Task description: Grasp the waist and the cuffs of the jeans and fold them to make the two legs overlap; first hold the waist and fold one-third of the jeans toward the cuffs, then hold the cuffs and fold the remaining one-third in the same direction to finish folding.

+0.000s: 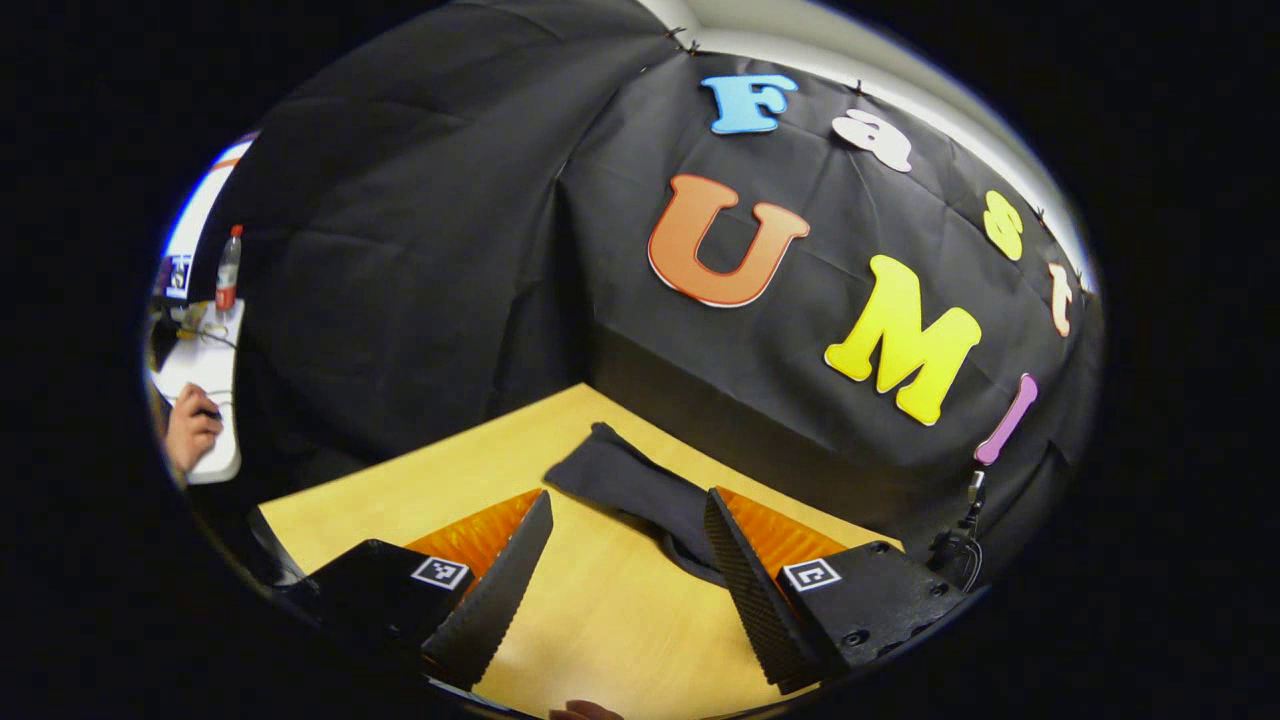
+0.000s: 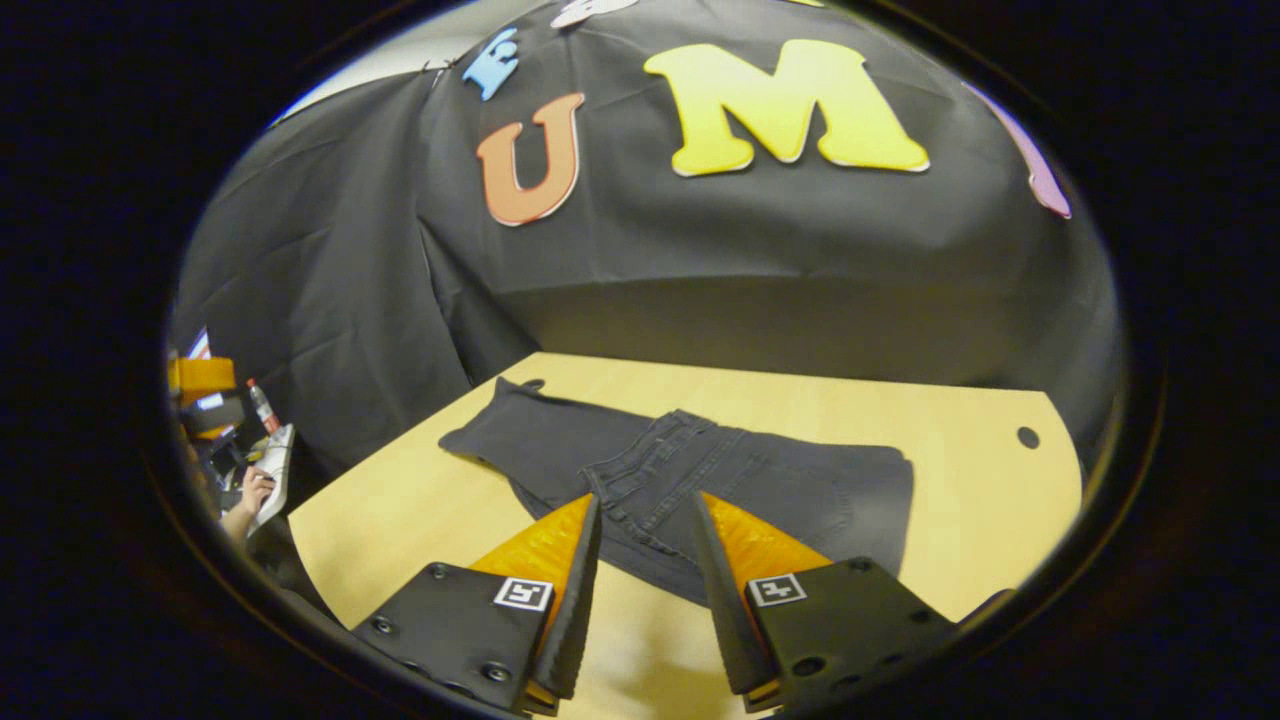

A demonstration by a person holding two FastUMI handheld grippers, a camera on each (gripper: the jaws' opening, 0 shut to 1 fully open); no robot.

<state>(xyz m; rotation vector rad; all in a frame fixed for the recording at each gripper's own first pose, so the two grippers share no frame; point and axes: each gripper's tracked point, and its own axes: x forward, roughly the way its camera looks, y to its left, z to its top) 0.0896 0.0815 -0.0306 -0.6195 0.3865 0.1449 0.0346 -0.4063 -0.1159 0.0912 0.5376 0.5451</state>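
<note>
Both claws wide open, empty. Lower right gripper [image 2: 645, 560] squarely onto jeans [image 2: 700, 480] waist; left gripper [image 1: 625, 560] onto cuff.

Bare table [image 2: 420, 520] surrounds the jeans [image 2: 700, 480] on the near, left and right sides, leaving room for a hand-held gripper to pass. The booth's black cloth wall [image 2: 700, 290] closes off the far edge. A small hole [image 2: 1027, 437] marks the right end.

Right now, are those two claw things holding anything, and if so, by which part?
Nothing is held. Both the left gripper and the right gripper hover open over the table, short of the jeans.
</note>
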